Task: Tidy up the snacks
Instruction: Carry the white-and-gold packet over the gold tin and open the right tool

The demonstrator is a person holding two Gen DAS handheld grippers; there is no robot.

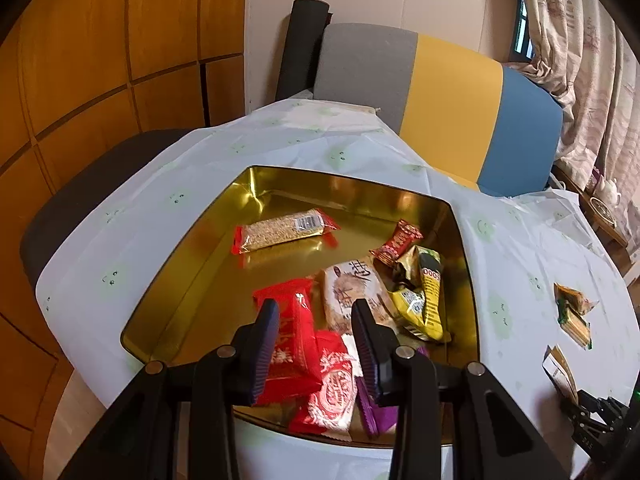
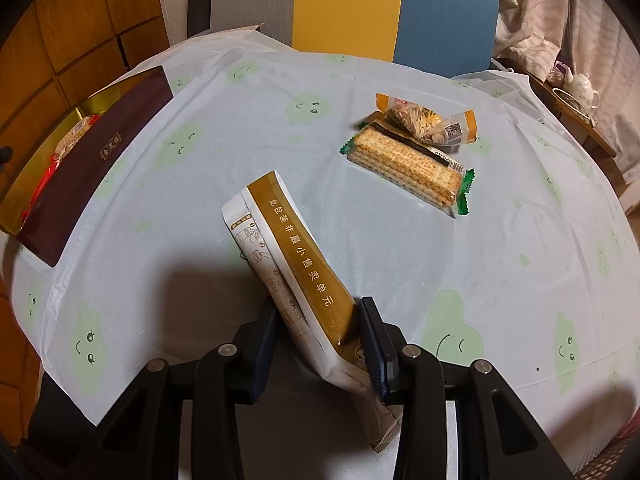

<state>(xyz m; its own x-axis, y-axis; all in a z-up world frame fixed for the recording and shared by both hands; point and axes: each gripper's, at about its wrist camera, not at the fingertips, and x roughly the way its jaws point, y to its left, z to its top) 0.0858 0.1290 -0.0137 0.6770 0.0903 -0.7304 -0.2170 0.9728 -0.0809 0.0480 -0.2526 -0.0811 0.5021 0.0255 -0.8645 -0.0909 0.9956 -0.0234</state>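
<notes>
The left gripper [image 1: 316, 314] hung with its jaws apart and gripping nothing, above a gold tin [image 1: 192, 280] on the pale tablecloth [image 1: 520, 248]. Just below its fingers, inside the tin, lay red snack packets [image 1: 294, 340] and a beige packet [image 1: 352, 292]. Farther in lay yellow packets [image 1: 420, 300], a small red candy [image 1: 396, 242] and a sesame bar [image 1: 284, 229]. The right gripper [image 2: 318, 322] was clamped on a white and gold packet [image 2: 288, 248], tilted over the cloth. Beyond it, outside the tin, lay a cracker pack [image 2: 404, 164] and an orange-edged packet [image 2: 424, 118].
</notes>
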